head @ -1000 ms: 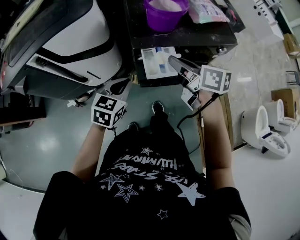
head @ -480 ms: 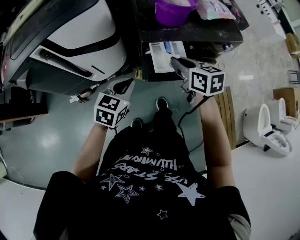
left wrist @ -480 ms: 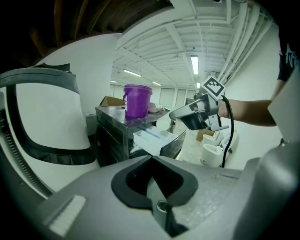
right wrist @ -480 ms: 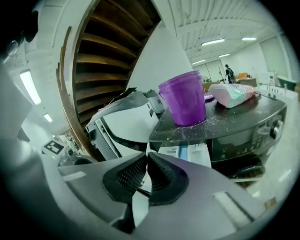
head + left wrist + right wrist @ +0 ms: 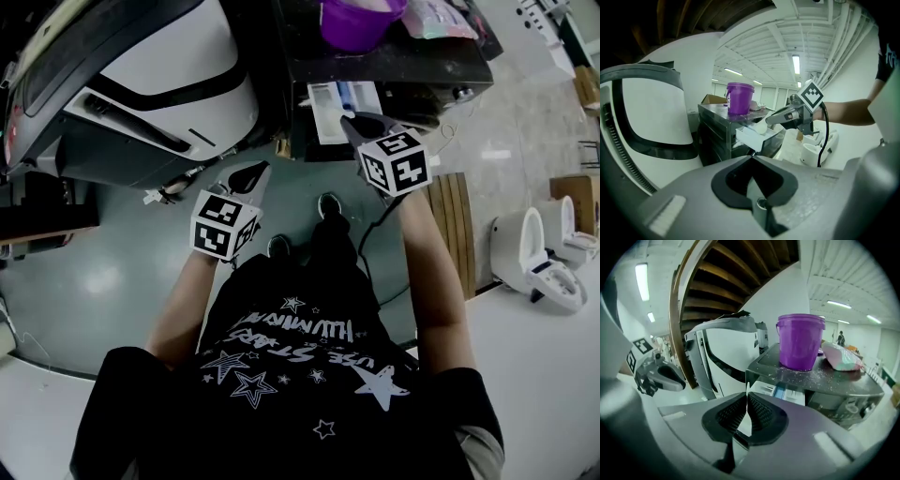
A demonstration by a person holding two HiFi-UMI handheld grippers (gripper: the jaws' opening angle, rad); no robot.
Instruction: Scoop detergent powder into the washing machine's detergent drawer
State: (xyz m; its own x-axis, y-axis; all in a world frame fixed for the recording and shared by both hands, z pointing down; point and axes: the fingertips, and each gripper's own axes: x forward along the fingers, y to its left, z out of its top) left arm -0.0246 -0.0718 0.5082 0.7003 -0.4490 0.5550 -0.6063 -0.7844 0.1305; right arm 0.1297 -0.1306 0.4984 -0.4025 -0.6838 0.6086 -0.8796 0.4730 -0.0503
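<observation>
The white detergent drawer stands pulled out of the dark washing machine. On top of the machine are a purple bucket and a detergent bag. My right gripper is shut on a white scoop, whose bowl hovers at the drawer's front right corner. In the right gripper view the scoop's handle shows pinched between the pads, with the drawer and bucket ahead. My left gripper hangs shut and empty, left of and below the drawer.
A large white machine with a dark door band fills the upper left. White toilets and a wooden slat panel lie to the right. The person's shoes rest on the grey-green floor below the drawer.
The right gripper has rolled and shifted slightly left, staying by the drawer's front. The left gripper has edged up and right. The head camera has drifted, so the machine sits higher in the frame.
</observation>
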